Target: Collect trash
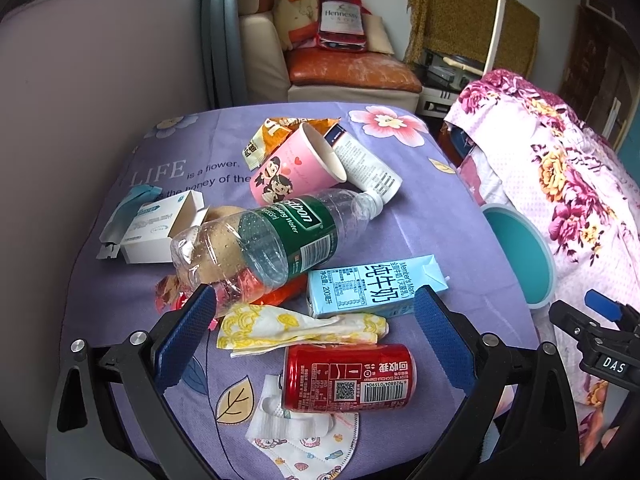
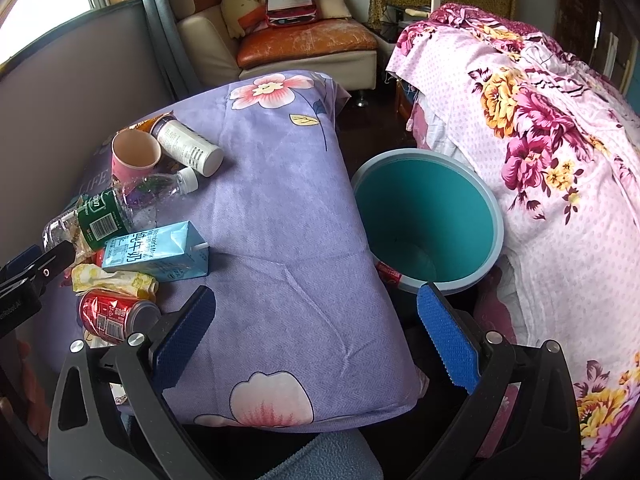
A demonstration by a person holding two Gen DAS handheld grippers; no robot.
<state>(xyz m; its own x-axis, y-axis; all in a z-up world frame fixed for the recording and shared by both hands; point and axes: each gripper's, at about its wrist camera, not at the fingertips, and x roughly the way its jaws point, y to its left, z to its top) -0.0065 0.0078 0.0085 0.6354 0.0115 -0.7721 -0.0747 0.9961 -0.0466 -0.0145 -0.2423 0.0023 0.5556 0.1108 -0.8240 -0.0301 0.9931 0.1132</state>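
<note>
Left wrist view, nearest first: my left gripper [image 1: 316,330] hangs with its jaws wide and nothing between them, straddling a red can [image 1: 347,378] on its side and the crumpled yellow tissue [image 1: 298,330] just past it. A face mask [image 1: 308,446] lies under the can's near edge. Beyond sit a blue milk carton [image 1: 376,286], a clear water bottle [image 1: 276,240], a white box [image 1: 160,228], then a pink cup [image 1: 296,166], a white bottle [image 1: 366,164] and a snack wrapper [image 1: 272,136], all on the purple cloth [image 1: 440,220].

On the right, my right gripper [image 2: 316,334] is also wide and empty, over bare cloth, with the teal bin [image 2: 430,220] just off the table edge ahead of it. The bin looks empty from here.

I judge collecting has barely started: I am picking a first piece. The can seems the likely one; I would need to drop lower, square my pads across its round body, close firmly, then carry it right to the bin.
</note>
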